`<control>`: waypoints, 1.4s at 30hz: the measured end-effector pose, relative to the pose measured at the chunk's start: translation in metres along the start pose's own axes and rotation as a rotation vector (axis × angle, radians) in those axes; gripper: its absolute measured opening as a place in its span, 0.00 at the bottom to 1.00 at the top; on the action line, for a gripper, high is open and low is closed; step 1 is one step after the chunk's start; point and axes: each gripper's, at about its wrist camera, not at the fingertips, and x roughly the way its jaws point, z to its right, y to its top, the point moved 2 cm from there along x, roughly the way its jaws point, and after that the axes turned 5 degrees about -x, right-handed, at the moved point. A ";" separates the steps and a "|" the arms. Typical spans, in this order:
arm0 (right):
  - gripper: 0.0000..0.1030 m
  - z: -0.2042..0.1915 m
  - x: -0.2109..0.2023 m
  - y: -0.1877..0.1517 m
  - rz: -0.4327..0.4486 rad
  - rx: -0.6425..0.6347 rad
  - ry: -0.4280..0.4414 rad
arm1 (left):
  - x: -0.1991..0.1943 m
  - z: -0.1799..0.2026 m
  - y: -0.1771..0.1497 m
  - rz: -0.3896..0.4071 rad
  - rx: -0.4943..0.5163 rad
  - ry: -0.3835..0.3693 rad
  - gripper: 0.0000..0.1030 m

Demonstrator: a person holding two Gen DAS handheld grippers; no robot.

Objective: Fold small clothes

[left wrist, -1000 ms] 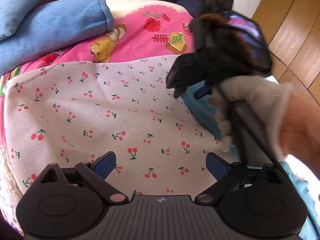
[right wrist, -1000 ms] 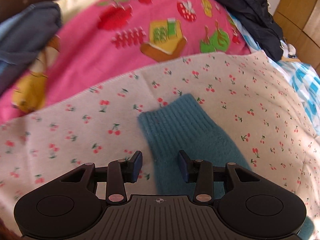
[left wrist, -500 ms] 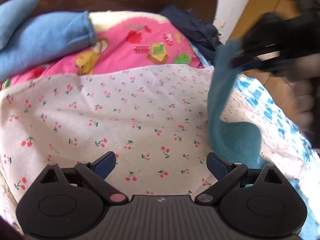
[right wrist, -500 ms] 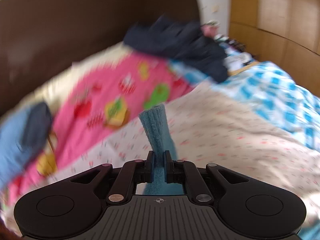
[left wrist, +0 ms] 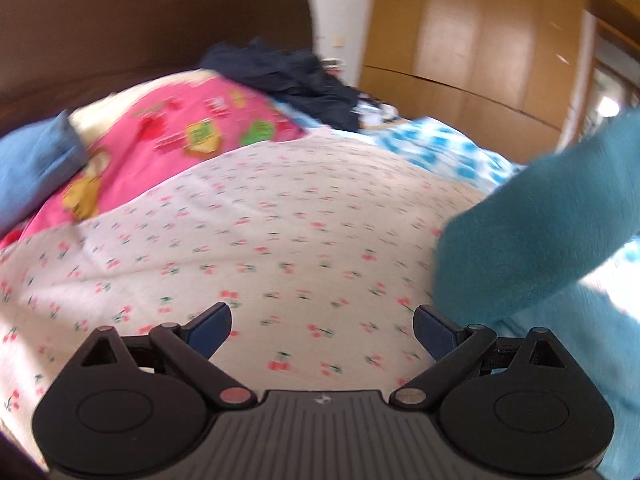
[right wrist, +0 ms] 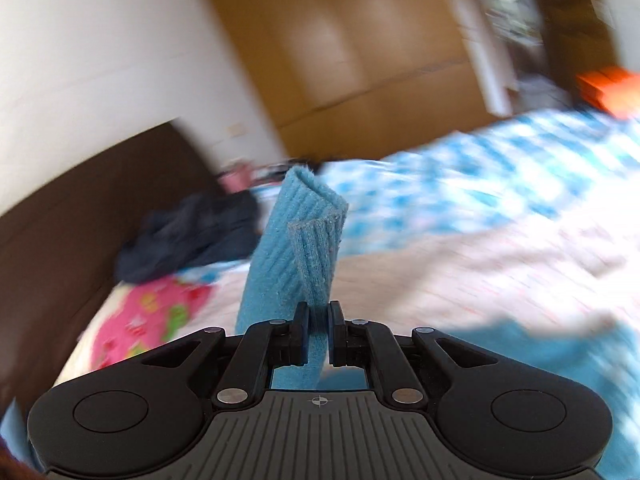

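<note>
So the right gripper (right wrist: 319, 332) has just snapped closed on the ribbed cuff of the teal knit garment (right wrist: 298, 256) and hauled it up off the cherry-print blanket (left wrist: 280, 216); a second ago it was lying flat there. In the left view it now stretches from 3 o'clock up to 2 o'clock. Left gripper (left wrist: 322, 326) is spread wide, holding nothing. Folding hasn't really started, I'd say. No baskets or bins in sight
</note>
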 end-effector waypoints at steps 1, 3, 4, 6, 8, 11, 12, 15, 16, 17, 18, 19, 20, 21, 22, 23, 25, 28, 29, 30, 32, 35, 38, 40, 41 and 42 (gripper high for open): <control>0.07 0.026 0.001 -0.013 -0.013 0.041 -0.041 | 0.000 0.008 -0.003 -0.001 0.038 -0.008 0.99; 0.07 0.071 0.010 -0.041 -0.057 0.107 -0.112 | 0.002 0.022 -0.010 -0.012 0.111 -0.020 0.99; 0.07 0.091 0.018 -0.056 -0.091 0.141 -0.144 | 0.004 0.029 -0.014 -0.022 0.145 -0.024 0.99; 0.08 0.125 0.029 -0.088 -0.155 0.229 -0.179 | 0.007 0.040 -0.022 -0.047 0.205 -0.023 0.99; 0.08 0.142 0.028 -0.107 -0.129 0.299 -0.134 | 0.009 0.049 -0.030 -0.052 0.269 -0.002 0.99; 0.10 0.144 0.022 -0.107 -0.087 0.333 -0.099 | 0.009 0.059 -0.040 -0.047 0.350 0.028 0.99; 0.14 0.142 0.021 -0.105 -0.079 0.329 -0.090 | 0.008 0.061 -0.041 -0.039 0.365 0.036 0.99; 0.16 0.138 0.010 -0.101 -0.032 0.264 -0.062 | -0.003 0.068 -0.039 -0.006 0.398 0.049 0.99; 0.16 0.138 0.007 -0.102 -0.019 0.251 -0.055 | -0.007 0.072 -0.038 0.002 0.412 0.043 0.99; 0.16 0.140 0.006 -0.103 -0.013 0.248 -0.055 | -0.010 0.077 -0.036 0.005 0.425 0.037 0.99; 0.17 0.146 0.005 -0.107 -0.021 0.258 -0.057 | -0.012 0.083 -0.034 0.004 0.432 0.029 0.99; 0.17 0.151 0.007 -0.110 -0.038 0.277 -0.058 | -0.012 0.090 -0.031 0.002 0.437 0.020 0.99; 0.17 0.156 0.007 -0.116 -0.050 0.293 -0.047 | -0.012 0.097 -0.029 0.003 0.444 0.013 0.99; 0.16 0.160 0.007 -0.118 -0.052 0.305 -0.034 | -0.010 0.105 -0.026 0.009 0.452 0.009 0.99; 0.15 0.162 0.005 -0.118 -0.052 0.314 -0.024 | -0.009 0.113 -0.023 0.018 0.463 0.005 0.99; 0.15 0.163 0.003 -0.117 -0.049 0.318 -0.021 | -0.007 0.122 -0.021 0.029 0.476 0.000 0.99; 0.17 0.162 -0.003 -0.114 -0.028 0.298 -0.031 | -0.001 0.142 -0.018 0.052 0.502 -0.017 0.99; 0.17 0.165 -0.008 -0.110 -0.017 0.285 -0.057 | 0.015 0.167 -0.014 0.042 0.517 -0.041 0.99; 0.17 0.167 -0.009 -0.109 -0.014 0.288 -0.064 | 0.023 0.173 -0.013 0.029 0.512 -0.043 0.99; 0.17 0.167 -0.011 -0.108 -0.005 0.283 -0.072 | 0.032 0.178 -0.012 0.014 0.508 -0.038 0.99; 0.17 0.162 -0.020 -0.103 0.038 0.248 -0.092 | 0.048 0.183 -0.010 -0.020 0.493 -0.020 0.99; 0.17 0.150 -0.026 -0.091 0.103 0.211 -0.037 | 0.065 0.184 -0.011 -0.047 0.488 0.003 0.99; 0.17 0.134 -0.014 -0.085 0.115 0.140 -0.018 | 0.072 0.185 -0.018 -0.054 0.525 0.011 0.99; 0.17 0.132 -0.003 -0.086 0.082 0.114 -0.004 | 0.074 0.187 -0.023 -0.053 0.553 0.014 0.99; 0.17 0.136 0.006 -0.090 0.040 0.130 -0.009 | 0.075 0.188 -0.024 -0.050 0.571 0.016 0.99; 0.17 0.143 0.015 -0.096 -0.015 0.157 -0.049 | 0.076 0.189 -0.025 -0.048 0.584 0.015 1.00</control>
